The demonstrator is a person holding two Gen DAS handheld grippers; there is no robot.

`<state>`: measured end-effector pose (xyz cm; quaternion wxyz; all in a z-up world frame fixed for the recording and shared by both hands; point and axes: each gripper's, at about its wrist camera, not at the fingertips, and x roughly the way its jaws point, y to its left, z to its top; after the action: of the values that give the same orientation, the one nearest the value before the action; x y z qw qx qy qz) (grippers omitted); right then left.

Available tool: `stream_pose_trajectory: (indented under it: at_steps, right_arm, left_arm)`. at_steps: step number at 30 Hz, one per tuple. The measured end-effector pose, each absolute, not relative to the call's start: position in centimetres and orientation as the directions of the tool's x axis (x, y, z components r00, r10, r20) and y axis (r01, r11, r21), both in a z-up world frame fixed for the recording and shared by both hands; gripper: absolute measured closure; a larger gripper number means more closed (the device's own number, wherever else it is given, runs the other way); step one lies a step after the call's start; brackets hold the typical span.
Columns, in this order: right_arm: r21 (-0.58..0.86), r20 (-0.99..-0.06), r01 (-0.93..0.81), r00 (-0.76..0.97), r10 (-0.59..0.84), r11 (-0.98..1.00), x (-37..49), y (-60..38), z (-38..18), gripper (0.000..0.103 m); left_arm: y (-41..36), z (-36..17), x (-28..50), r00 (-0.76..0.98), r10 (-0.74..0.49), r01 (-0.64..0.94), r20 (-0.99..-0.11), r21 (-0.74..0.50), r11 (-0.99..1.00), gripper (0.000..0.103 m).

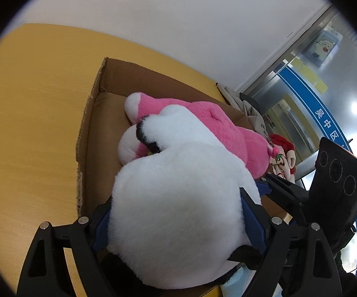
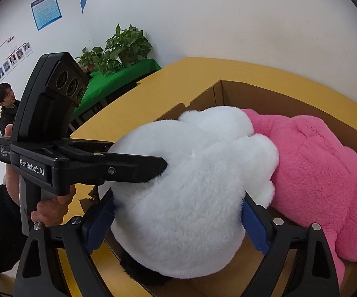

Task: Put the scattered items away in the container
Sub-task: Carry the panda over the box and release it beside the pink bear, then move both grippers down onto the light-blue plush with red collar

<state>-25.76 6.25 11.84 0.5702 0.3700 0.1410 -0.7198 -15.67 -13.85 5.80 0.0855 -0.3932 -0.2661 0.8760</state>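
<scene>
Left wrist view looks down on a cardboard box (image 1: 97, 113) standing on the yellow worktop (image 1: 30, 123). Both grippers clamp one large white plush toy (image 1: 178, 203) over the box's near end: the left gripper (image 1: 176, 217) has its blue-padded fingers (image 1: 252, 220) pressed into the fur on either side, and the right gripper (image 2: 176, 222) grips the same toy likewise. Inside the box, just beyond the white toy and touching it, lies a pink plush toy (image 2: 322, 173). Past the box's far corner sits a red-haired doll (image 1: 283, 156).
</scene>
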Motion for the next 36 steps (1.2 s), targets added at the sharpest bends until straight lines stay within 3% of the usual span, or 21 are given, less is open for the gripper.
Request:
stream_pose_trajectory:
  at_steps: [5, 9, 14, 29, 36]
  right_arm:
    - [0.250, -0.732, 0.924, -0.016, -0.681, -0.290, -24.8, 5.3, 9.1, 0.006]
    - [0.262, -0.730, 0.924, 0.000, -0.683, -0.280, -24.5, 6.3, 9.5, 0.004]
    - [0.272, -0.696, 0.918, -0.020, -0.717, -0.289, -24.4, 8.4, 11.3, 0.004]
    - [0.262, -0.564, 0.810, -0.313, -0.764, -0.525, -17.5, 23.3, 18.5, 0.000]
    - [0.153, -0.579, 0.804, -0.398, -0.712, -0.574, -13.5, 27.8, 19.3, 0.000]
  left_arm:
    - [-14.1, 4.6, -14.7, -0.660, 0.289, 0.107, -0.694, -0.467, -0.877, 0.016]
    - [-13.8, 5.3, -13.4, -0.667, 0.272, 0.116, -0.694, -0.458, -0.882, 0.015]
    - [-12.8, 7.6, -11.4, -0.699, 0.169, 0.131, -0.695, -0.357, -0.925, 0.015]
    - [-4.9, 14.7, -2.2, -0.791, -0.068, 0.156, -0.608, -0.093, -0.983, 0.011]
    - [0.6, 13.5, -0.5, -0.780, 0.018, 0.104, -0.625, -0.158, -0.982, 0.011]
